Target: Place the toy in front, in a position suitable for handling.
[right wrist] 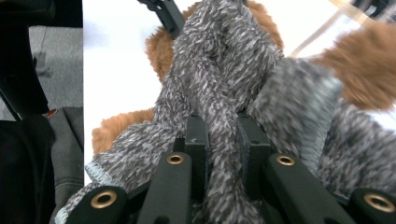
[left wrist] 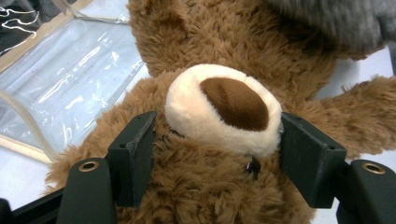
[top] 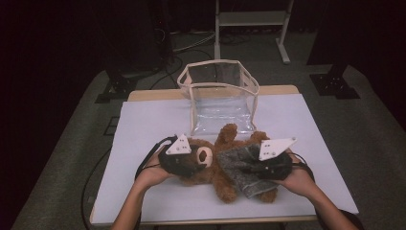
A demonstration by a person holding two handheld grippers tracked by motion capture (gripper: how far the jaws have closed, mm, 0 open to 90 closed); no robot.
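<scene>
A brown teddy bear (top: 218, 165) lies on its back on the white table top (top: 143, 124). A grey knitted cloth (top: 239, 165) covers its body. My left gripper (top: 184, 165) is shut on the bear's head; in the left gripper view the jaws press the fur on both sides of the cream muzzle (left wrist: 224, 105). My right gripper (top: 261, 170) is shut on the grey knitted cloth (right wrist: 224, 93), a fold of it pinched between the two jaws in the right gripper view. The bear's brown fur (right wrist: 359, 70) shows behind the cloth.
A clear plastic bag (top: 219, 96) with a cream rim stands open on the table behind the bear. Its clear wall (left wrist: 70, 79) lies close beside the bear's head. A white metal stand (top: 249, 24) is on the floor beyond the table.
</scene>
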